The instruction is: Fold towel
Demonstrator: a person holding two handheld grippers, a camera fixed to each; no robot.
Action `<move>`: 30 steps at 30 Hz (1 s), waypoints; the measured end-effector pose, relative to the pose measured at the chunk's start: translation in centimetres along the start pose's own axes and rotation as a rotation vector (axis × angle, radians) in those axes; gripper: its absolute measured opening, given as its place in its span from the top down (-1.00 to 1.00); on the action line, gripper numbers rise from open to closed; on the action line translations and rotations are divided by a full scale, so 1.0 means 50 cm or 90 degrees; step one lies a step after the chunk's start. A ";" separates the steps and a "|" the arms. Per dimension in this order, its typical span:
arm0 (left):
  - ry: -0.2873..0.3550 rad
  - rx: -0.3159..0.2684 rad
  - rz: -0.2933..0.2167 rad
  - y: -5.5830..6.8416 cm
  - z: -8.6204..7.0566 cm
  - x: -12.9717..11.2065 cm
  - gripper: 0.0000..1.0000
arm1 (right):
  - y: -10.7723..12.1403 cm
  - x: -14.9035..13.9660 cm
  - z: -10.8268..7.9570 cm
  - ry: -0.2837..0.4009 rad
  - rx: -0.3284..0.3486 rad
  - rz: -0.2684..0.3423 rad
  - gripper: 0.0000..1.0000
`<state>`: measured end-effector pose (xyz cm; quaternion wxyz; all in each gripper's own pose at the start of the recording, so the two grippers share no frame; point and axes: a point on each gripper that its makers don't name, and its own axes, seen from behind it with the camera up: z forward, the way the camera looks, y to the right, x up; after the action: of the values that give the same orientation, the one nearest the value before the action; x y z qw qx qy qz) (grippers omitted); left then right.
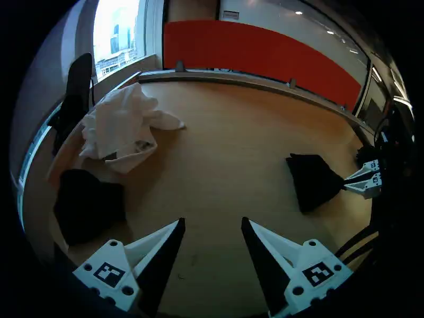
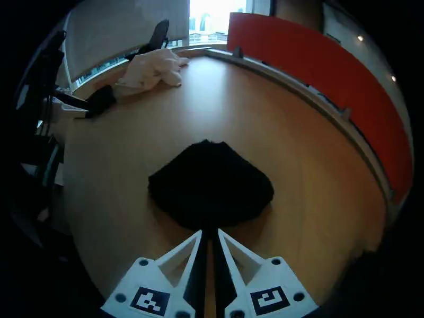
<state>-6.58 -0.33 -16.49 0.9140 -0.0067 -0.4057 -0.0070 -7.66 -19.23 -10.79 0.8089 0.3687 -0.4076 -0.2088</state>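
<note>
So the left tool (image 1: 212,220) hangs over the light wooden surface (image 1: 233,138) with its 2 fingers spread wide, and you can see bare wood between them. The right tool (image 2: 210,233) is the opposite. Its fingers are pressed nearly together with just a thin slit left, and they're pinching the near edge of the black fabric towel (image 2: 212,183).

In the right gripper view the towel lies in a rounded, kinda fan-shaped heap right ahead of the fingertips, resting on the wood around the middle of the surface. In the left gripper view the same towel is off to the right. It narrows to a corner where the right tool's white fingers have hold of it, well apart from the left tool.

Other stuff: a crumpled white cloth pile (image 1: 124,127) sits at the far left of the surface, near the window (image 1: 119,32). Nearer the camera than that pile there's a dark cloth heap (image 1: 85,204), close beside the left tool's left finger. A black chair (image 1: 77,90) stands just past the white pile. A long red wall panel (image 1: 265,53) runs behind the far curved edge of the surface.

Can't tell if the black towel has any folds in it, it's too dark to make out layers.
</note>
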 end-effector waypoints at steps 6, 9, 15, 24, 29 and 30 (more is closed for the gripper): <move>0.007 -0.004 0.001 0.004 -0.003 0.007 -0.56 | 0.016 0.062 -0.022 0.033 -0.013 -0.011 0.88; 0.011 -0.006 0.000 0.003 -0.005 0.011 -0.56 | 0.023 0.097 -0.033 0.054 -0.020 -0.017 0.88; 0.017 -0.008 0.003 0.001 -0.010 0.018 -0.56 | 0.038 0.175 -0.065 0.100 -0.034 -0.030 0.88; 0.024 -0.014 0.010 0.004 -0.014 0.033 -0.56 | 0.061 0.260 -0.120 0.153 -0.053 -0.041 0.89; 0.027 -0.018 0.016 0.008 -0.014 0.043 -0.56 | 0.075 0.276 -0.142 0.166 -0.060 -0.036 0.89; 0.027 -0.019 0.017 0.009 -0.014 0.044 -0.56 | 0.077 0.278 -0.146 0.168 -0.061 -0.035 0.89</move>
<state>-4.58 0.09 -15.32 0.9222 -0.0257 -0.3860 -0.0010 6.48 -22.50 -3.69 0.8661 0.3646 -0.2772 -0.2001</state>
